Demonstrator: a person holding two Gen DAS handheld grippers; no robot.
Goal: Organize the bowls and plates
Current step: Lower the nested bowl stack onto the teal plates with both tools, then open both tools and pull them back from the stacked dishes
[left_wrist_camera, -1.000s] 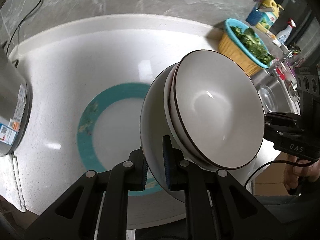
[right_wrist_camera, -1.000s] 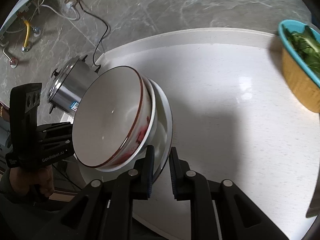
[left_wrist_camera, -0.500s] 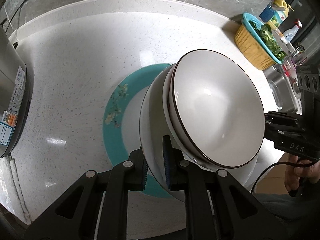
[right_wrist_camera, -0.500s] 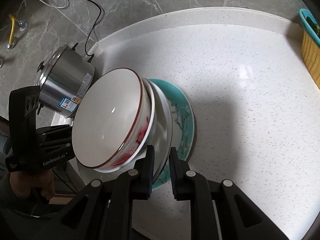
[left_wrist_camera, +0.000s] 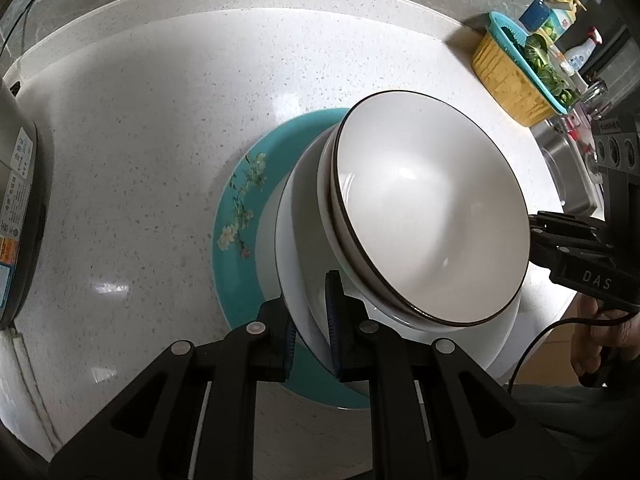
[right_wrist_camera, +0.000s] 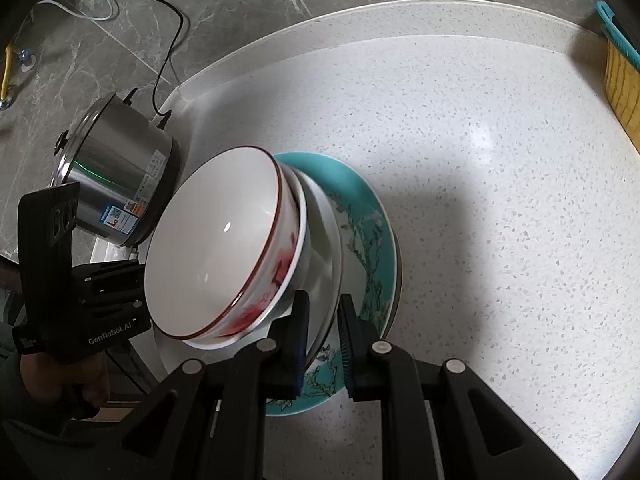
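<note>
White plate [left_wrist_camera: 304, 280] carrying two nested bowls [left_wrist_camera: 432, 216], clamped at opposite rims between left fingers [left_wrist_camera: 310, 330] and right fingers [right_wrist_camera: 322, 334]; now lower, closer over teal plate [left_wrist_camera: 236, 216] on worktop [left_wrist_camera: 140, 120].

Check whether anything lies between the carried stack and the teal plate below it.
Nothing visible does. The white plate, carrying the bowls, is gripped by the left gripper and right gripper just above the teal plate, whose exposed surface shows only its floral pattern.
</note>
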